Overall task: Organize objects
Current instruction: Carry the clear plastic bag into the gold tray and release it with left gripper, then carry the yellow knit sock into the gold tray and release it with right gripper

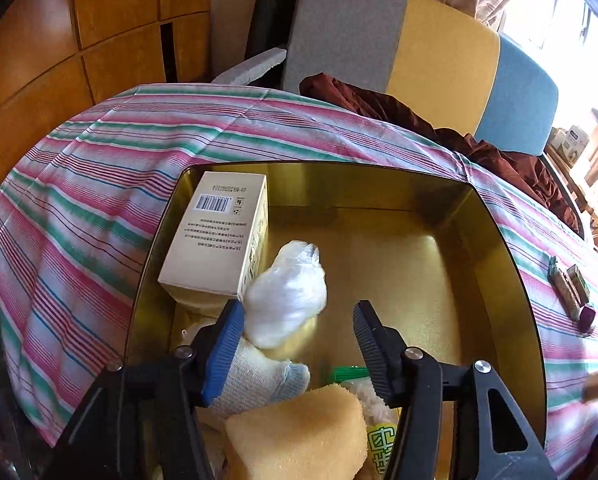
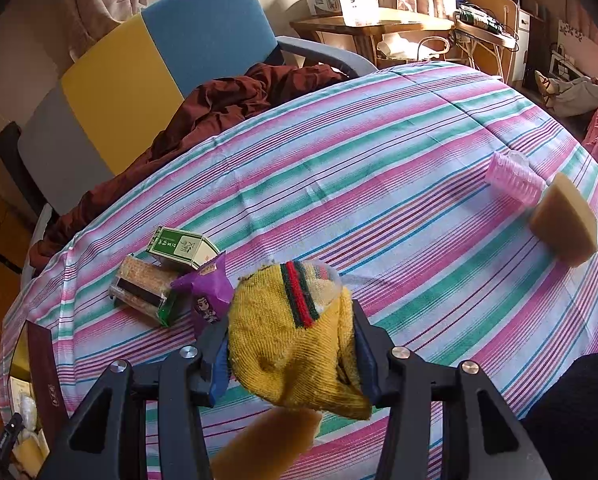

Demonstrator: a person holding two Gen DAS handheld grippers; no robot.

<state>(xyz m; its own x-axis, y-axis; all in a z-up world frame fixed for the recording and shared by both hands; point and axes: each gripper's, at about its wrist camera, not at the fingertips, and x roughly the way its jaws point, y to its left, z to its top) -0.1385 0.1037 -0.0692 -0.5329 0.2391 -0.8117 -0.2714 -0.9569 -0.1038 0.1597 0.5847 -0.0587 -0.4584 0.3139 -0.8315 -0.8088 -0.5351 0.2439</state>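
My left gripper (image 1: 299, 320) is open and empty above a gold tin box (image 1: 495, 240). Inside the tin lie a cream carton (image 1: 215, 236), a white plastic-wrapped bundle (image 1: 287, 300), a pale sock (image 1: 259, 376), a yellow sponge (image 1: 299, 432) and a green-topped packet (image 1: 379, 440). My right gripper (image 2: 289, 332) is shut on a yellow sock (image 2: 291, 344) with a red and green band, held above the striped cloth (image 2: 379, 184). A green box (image 2: 183, 248), a snack bar pack (image 2: 143, 288) and a purple packet (image 2: 209, 292) lie left of it.
A pink ribbed cup (image 2: 513, 178) and a sponge wedge (image 2: 565, 220) lie at the far right of the table. Another sponge (image 2: 267, 444) sits under the right gripper. A chair (image 2: 139, 64) with a dark red cloth (image 2: 219, 100) stands behind the table.
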